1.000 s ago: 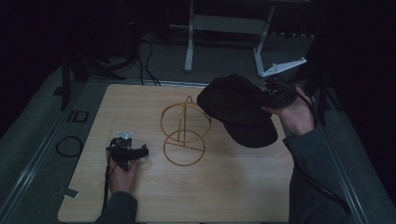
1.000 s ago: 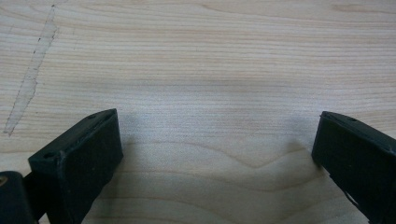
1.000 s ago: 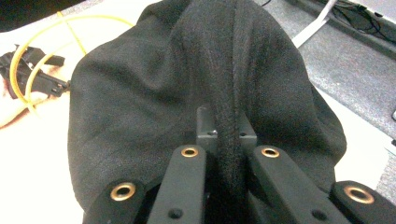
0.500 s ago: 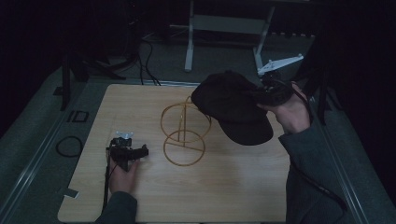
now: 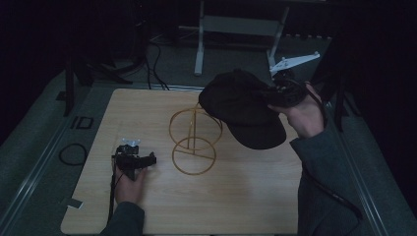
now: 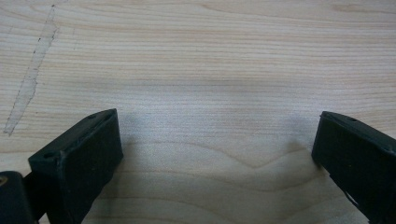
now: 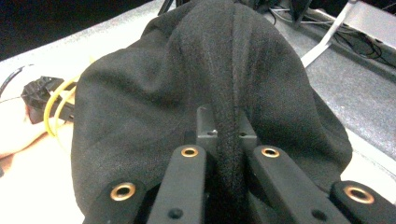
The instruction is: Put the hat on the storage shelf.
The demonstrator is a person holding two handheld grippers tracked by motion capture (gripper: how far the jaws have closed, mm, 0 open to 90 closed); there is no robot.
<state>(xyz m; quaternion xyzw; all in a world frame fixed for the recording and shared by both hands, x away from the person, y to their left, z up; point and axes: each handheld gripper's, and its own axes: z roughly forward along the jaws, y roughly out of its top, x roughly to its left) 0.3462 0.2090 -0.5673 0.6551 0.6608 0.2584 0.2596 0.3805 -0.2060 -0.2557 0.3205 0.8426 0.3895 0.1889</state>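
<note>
A black cap hangs in the air above the right half of the wooden table, with my right gripper shut on a fold of its fabric. In the right gripper view that gripper pinches a ridge of the cap between its jaws. A gold wire stand, made of two hoops on an upright post, sits mid-table just left of the cap, whose crown overlaps its top hoop. My left gripper rests low at the table's left, and in its own view the left gripper is open over bare wood.
A grey floor with cables and a white metal frame lies beyond the far table edge. The person's right sleeve covers the table's right front corner. A pale scuff marks the wood ahead of the left jaws.
The right hand has carried the cap a little leftward, toward the wire stand. The left hand and its gripper have stayed where they were.
</note>
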